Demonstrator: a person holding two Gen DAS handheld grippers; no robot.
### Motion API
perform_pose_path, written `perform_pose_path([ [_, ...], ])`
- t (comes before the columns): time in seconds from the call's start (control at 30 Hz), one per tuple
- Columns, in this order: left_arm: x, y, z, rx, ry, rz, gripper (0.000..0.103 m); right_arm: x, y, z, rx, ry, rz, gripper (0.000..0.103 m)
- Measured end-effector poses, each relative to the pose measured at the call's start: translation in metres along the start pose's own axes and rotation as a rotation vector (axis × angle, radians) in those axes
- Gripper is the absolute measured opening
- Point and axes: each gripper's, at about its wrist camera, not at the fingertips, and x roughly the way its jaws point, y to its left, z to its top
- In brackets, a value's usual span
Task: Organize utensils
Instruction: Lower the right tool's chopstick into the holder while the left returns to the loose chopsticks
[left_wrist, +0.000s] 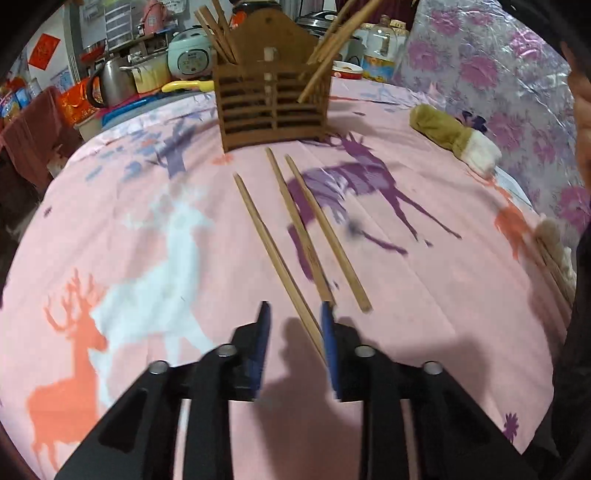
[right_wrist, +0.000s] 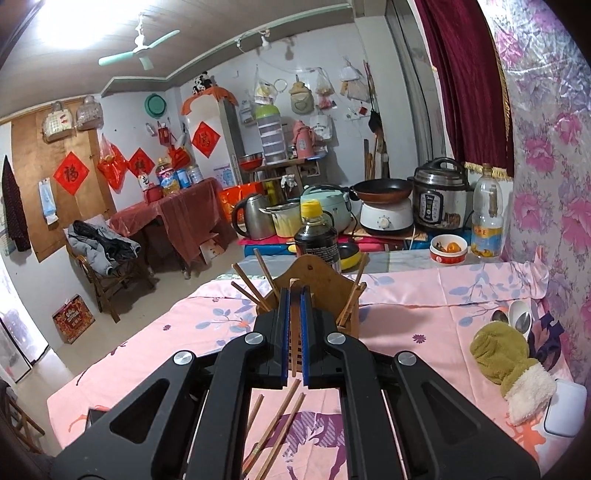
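Observation:
Three loose wooden chopsticks lie side by side on the pink deer-print cloth, pointing at the slatted wooden holder. The holder has several chopsticks standing in both its halves. My left gripper hangs low over the near ends, jaws open, with the leftmost chopstick running between the blue pads untouched. My right gripper is shut with nothing in it. It hovers just in front of the holder, whose centre post shows through the narrow slit. The loose chopsticks lie beneath it.
A green and white mitten lies at the right, with spoons behind it and a white case near the edge. A dark sauce bottle, a bowl and cookers stand beyond the far edge. The flowered wall covering borders the right.

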Motion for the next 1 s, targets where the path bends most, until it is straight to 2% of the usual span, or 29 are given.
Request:
perform_pose_path([
  [0.07, -0.004, -0.004, -0.003, 0.007, -0.021, -0.008, 0.047, -0.001, 0.002, -0.001, -0.004, 0.000, 0.004, 0.006],
  [0.13, -0.004, -0.010, -0.006, 0.024, -0.033, -0.009, 0.048, -0.001, 0.002, -0.001, -0.006, 0.000, 0.005, 0.006],
  [0.2, 0.005, -0.016, -0.010, 0.040, 0.002, -0.006, 0.048, -0.001, 0.001, -0.001, -0.004, 0.000, 0.007, 0.006],
  [0.27, 0.014, -0.021, -0.016, 0.063, 0.033, 0.007, 0.040, -0.001, 0.001, -0.001, -0.002, -0.001, 0.005, 0.006],
  [0.33, 0.010, -0.027, -0.022, 0.109, 0.007, 0.047, 0.036, -0.001, 0.001, -0.002, -0.002, -0.001, 0.007, 0.006],
  [0.4, 0.006, -0.028, -0.025, 0.118, 0.005, 0.028, 0.022, -0.001, 0.002, -0.002, -0.002, -0.002, 0.008, 0.006],
  [0.43, 0.005, -0.027, -0.026, 0.116, 0.005, 0.021, 0.010, -0.001, 0.001, -0.001, -0.004, -0.001, 0.007, 0.006],
  [0.5, 0.004, -0.023, -0.024, 0.102, -0.004, 0.027, 0.009, -0.002, 0.002, -0.003, -0.004, -0.002, 0.009, 0.006],
  [0.67, -0.018, -0.010, -0.008, 0.050, -0.088, 0.056, 0.007, -0.004, 0.004, -0.003, -0.006, -0.004, 0.013, 0.006],
  [0.9, -0.085, -0.003, 0.049, 0.033, -0.276, 0.092, 0.006, -0.009, 0.005, -0.001, 0.000, -0.016, 0.016, 0.006],
  [1.0, -0.103, -0.004, 0.076, 0.035, -0.325, 0.108, 0.006, -0.011, 0.004, 0.000, 0.003, -0.020, 0.018, 0.006],
])
